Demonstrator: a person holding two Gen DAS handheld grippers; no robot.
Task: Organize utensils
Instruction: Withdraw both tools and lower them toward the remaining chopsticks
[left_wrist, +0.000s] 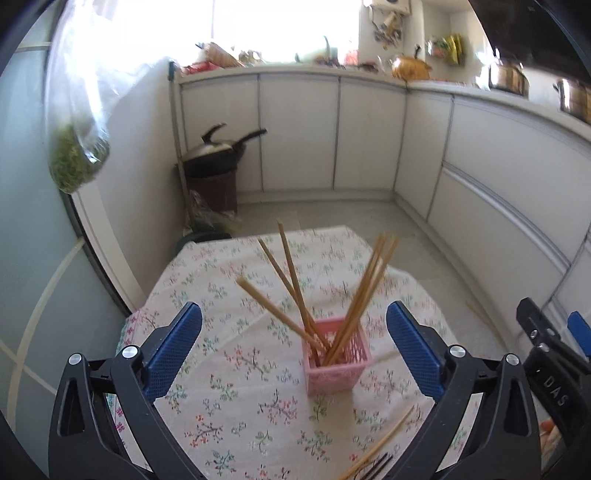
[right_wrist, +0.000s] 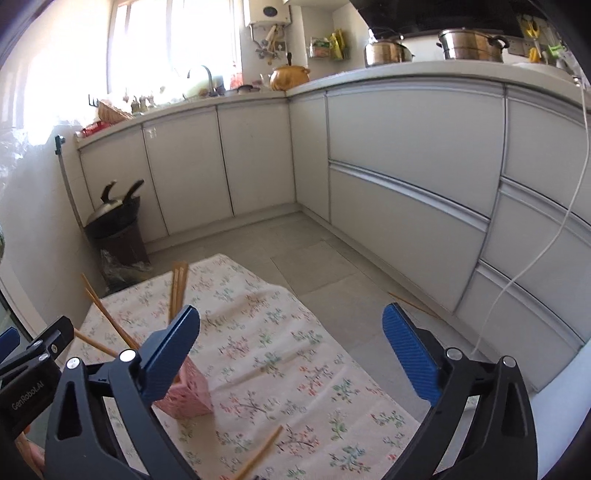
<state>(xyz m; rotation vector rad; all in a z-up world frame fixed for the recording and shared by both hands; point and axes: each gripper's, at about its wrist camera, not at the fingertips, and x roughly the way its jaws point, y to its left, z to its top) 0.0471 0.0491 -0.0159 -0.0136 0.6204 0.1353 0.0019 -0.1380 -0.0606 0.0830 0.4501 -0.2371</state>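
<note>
Pink basket (left_wrist: 334, 360) of chopsticks (left_wrist: 295, 295) stands between wide-open, empty left fingers (left_wrist: 177, 347); right fingers (right_wrist: 410, 354) likewise.

The basket (left_wrist: 335, 357) stands on the table (left_wrist: 229, 406), chopsticks (left_wrist: 295, 291) upright in it. A loose chopstick (left_wrist: 384, 441) lies near the table's near edge. Another chopstick (right_wrist: 412, 304) lies on the floor (right_wrist: 332, 266).

Pink holder (right_wrist: 188, 395) beside gaping right gripper (right_wrist: 291, 339)
</note>
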